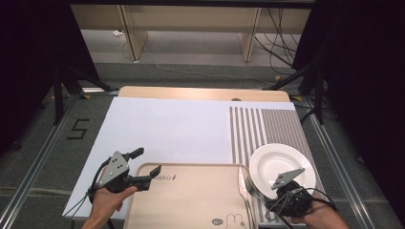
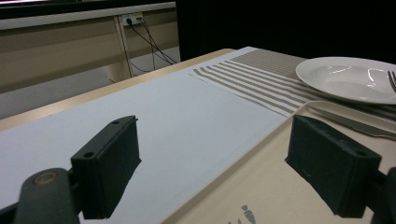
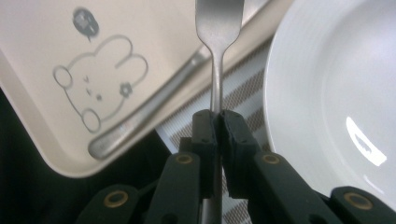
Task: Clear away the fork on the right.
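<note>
Right gripper [image 3: 218, 122] is clamping the slim steel fork [image 3: 217, 60] by its handle, carrying it between beige rabbit-printed tray [image 3: 42, 93] and white plate [image 3: 327, 93]; left gripper [image 2: 210, 163] is waiting, jaws apart.

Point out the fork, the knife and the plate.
fork [image 3: 215, 70]: right gripper view, on its neck above the jaws.
knife [image 3: 140, 119]: right gripper view, on its handle.
plate [image 1: 277, 164]: high view, on its bare middle.

Premises: a test lab or recording studio. Black curtains [image 1: 28, 57] flank the desk [image 1: 200, 93], tripod legs [image 1: 67, 81] stand on grey carpet [image 1: 43, 157], loose cables [image 1: 277, 38] trail at far right, and a floor number marking [image 1: 78, 129] lies left.
</note>
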### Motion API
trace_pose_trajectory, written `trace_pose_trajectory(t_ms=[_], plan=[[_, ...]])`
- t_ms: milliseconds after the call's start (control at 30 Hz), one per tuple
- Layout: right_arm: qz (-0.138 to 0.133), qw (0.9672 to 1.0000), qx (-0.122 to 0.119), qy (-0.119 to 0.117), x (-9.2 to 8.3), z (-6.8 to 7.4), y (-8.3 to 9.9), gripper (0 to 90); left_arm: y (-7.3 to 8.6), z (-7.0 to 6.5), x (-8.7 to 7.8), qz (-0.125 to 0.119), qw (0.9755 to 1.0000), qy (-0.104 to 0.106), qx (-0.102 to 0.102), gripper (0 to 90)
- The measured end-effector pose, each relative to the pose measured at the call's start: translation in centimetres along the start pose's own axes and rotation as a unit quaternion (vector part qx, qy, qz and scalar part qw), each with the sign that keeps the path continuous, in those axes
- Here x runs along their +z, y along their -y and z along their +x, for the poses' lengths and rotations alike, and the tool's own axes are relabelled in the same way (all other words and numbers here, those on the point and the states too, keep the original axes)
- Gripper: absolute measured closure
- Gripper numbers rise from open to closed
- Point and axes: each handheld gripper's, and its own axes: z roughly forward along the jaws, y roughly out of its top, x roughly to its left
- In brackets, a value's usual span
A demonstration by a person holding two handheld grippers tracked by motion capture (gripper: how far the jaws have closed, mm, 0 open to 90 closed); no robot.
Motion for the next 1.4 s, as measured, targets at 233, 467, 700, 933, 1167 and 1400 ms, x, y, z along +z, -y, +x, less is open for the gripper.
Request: trace_pose_trajectory(t_ms=[233,467,700,933,1167,1400], plan=[[-0.037,0.9991,0.014,-0.013,-0.4,0.1,-1.1,85.2,0.0,0.0,0.0,0.001,1.0,0.0,0.0,16.3],[-0.06,0.9977,0.023,-0.021,-0.5,0.6,-2.3,85.2,0.0,0.0,0.0,0.0,1.0,0.0,0.0,16.3],[-0.083,0.996,0.016,-0.031,-0.2,1.4,-3.5,85.2,0.0,0.0,0.0,0.0,1.0,0.0,0.001,16.3],[-0.079,0.9957,0.018,-0.046,0.7,2.4,-4.8,85.2,0.0,0.0,0.0,0.0,1.0,0.0,0.001,16.3],[-0.082,0.9947,0.004,-0.062,1.3,3.5,-5.7,85.2,0.0,0.0,-0.1,-0.001,1.0,0.0,0.0,16.3],[-0.072,0.995,0.007,-0.069,2.4,4.6,-6.4,85.1,0.0,0.0,-0.1,-0.002,1.0,0.0,0.0,16.3]])
